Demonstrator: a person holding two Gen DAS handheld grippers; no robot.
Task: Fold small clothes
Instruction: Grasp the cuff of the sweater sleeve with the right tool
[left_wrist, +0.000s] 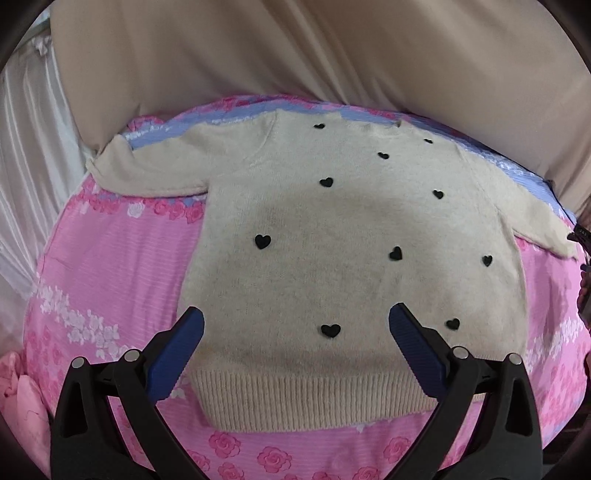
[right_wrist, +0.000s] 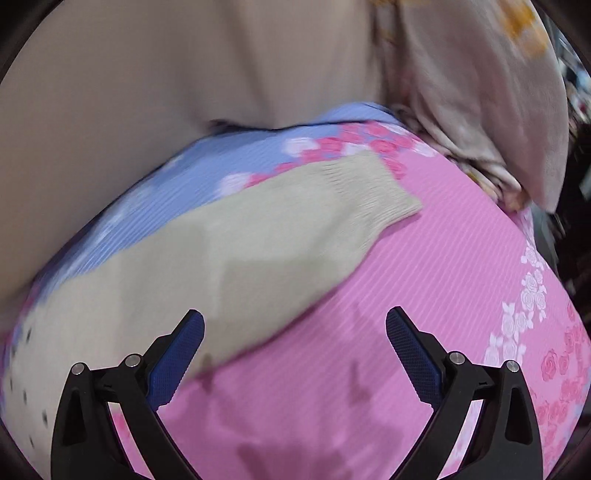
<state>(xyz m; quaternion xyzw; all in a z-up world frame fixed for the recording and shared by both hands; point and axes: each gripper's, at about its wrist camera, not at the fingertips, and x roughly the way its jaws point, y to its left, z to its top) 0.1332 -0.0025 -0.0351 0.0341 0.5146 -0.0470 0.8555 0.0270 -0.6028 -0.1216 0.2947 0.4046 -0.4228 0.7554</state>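
A small cream knit sweater (left_wrist: 332, 229) with black heart patches lies flat, front up, on a pink floral bedsheet (left_wrist: 110, 266), both sleeves spread out, ribbed hem nearest me. My left gripper (left_wrist: 295, 325) is open and empty, hovering above the hem area. In the blurred right wrist view, the sweater's right sleeve (right_wrist: 258, 236) with its ribbed cuff (right_wrist: 373, 192) stretches across the sheet (right_wrist: 424, 277). My right gripper (right_wrist: 295, 328) is open and empty, just above the sleeve's lower edge.
A beige cushion or headboard (left_wrist: 295, 48) rises behind the bed. A white curtain (left_wrist: 29, 147) hangs at the left. A beige patterned cloth (right_wrist: 480, 110) lies at the bed's far right. A pink cloth (left_wrist: 22, 402) sits at lower left.
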